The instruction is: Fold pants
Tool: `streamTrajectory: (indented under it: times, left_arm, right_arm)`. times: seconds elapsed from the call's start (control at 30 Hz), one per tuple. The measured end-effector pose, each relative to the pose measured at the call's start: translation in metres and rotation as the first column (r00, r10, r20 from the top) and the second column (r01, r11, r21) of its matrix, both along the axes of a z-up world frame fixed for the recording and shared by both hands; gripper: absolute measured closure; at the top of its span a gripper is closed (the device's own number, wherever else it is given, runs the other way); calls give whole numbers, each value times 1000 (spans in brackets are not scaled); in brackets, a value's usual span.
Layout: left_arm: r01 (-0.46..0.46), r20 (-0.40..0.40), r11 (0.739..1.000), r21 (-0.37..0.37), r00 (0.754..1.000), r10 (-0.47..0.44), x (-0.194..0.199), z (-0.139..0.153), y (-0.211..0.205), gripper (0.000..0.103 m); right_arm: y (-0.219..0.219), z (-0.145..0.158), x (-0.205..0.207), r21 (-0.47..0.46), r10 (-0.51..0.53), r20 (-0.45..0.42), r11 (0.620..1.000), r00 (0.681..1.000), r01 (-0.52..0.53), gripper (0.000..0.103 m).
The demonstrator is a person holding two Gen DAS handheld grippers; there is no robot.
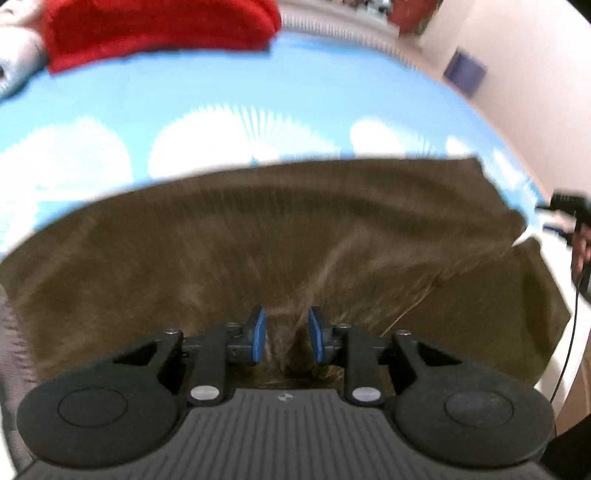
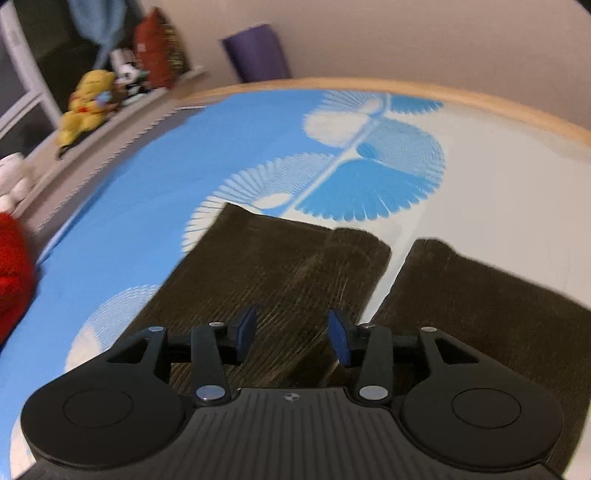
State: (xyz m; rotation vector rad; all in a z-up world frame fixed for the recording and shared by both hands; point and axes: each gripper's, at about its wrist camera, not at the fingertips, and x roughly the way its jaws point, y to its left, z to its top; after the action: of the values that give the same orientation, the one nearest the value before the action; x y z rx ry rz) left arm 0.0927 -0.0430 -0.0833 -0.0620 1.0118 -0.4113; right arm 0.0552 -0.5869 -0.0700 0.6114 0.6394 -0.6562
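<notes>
A bed (image 2: 129,206) carries everything here, its sheet (image 1: 229,99) blue with white fan-like round patterns and a pale wooden edge (image 2: 480,98) running along the far side beyond the right hand-held gripper (image 2: 291,336). Brown pants (image 1: 258,236) lie spread flat on the sheet directly under and ahead of both hand-held grippers, and in the right wrist view the two legs lie side by side with a strip of sheet showing between them. A red cloth (image 1: 159,29) lies on the sheet well beyond the left hand-held gripper (image 1: 286,338), towards its left.
</notes>
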Motion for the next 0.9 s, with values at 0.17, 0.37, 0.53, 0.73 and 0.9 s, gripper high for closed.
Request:
streamTrajectory:
  times: [0.17,0.37,0.53,0.73,0.9]
  left_arm:
    - [-144,0,990,9,990,144,-31,44,63,74]
    - [-360,-47,933,-27,932,358,-101,62,147,65]
    - [-425,-150,902,75,890,431,-144,34,194,64]
    - [-474,-231,876,83,846,480,-160,8,235,54]
    - [-461,-274,884,79,843,464,-157,-10,233,42]
  right_arm:
    - [-23,22,-59,51,0,29,999,1000,-1,56]
    - [-69,13,-160,202,-131,-6,971,991,130,56]
    - [-85,-9,-215,238,-138,-92,959,986,156,55]
    - [-86,-39,-223,290,-15,-194,954,981,72,51]
    - [-84,-57,-219,345,-27,-248,932,968,114,50]
